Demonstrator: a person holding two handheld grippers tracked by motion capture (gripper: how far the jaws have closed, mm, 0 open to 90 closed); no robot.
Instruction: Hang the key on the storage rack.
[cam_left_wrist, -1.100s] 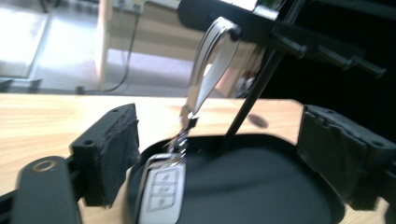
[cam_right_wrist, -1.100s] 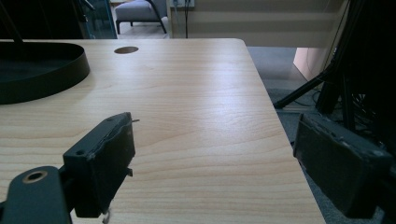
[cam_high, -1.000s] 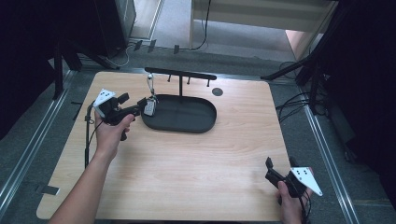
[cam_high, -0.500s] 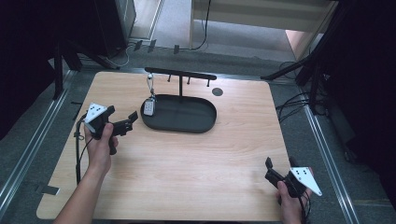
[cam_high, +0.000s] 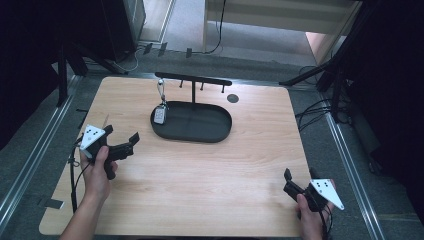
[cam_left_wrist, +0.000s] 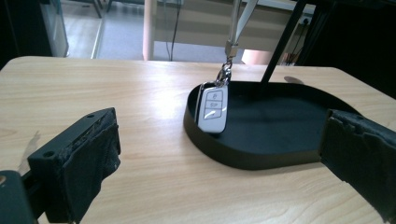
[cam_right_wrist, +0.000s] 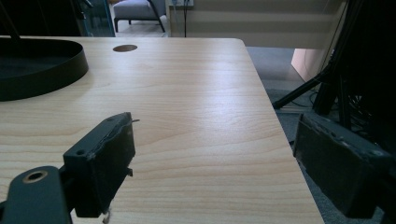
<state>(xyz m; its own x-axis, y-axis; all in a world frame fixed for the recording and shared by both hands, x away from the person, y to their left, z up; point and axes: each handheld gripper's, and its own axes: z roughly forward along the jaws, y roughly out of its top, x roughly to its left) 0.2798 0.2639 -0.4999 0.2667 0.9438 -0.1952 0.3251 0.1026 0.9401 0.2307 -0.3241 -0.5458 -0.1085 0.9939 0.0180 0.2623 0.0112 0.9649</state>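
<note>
Left gripper (cam_high: 121, 145) has just been opening, nothing between its jaws. Key fob (cam_left_wrist: 213, 108) hangs off the rack (cam_high: 193, 80) into the tray (cam_high: 220, 134). Right gripper (cam_high: 299, 181) sits spread wide, empty.

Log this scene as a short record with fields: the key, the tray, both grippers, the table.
key: white car key hanging by its ring from the rack, lower end inside the tray
tray: black oval tray, nothing else in it
left gripper: open, jaws just opened, nothing between them, apart from the key
right gripper: open, empty, near the table's corner
table: light wood table
</note>
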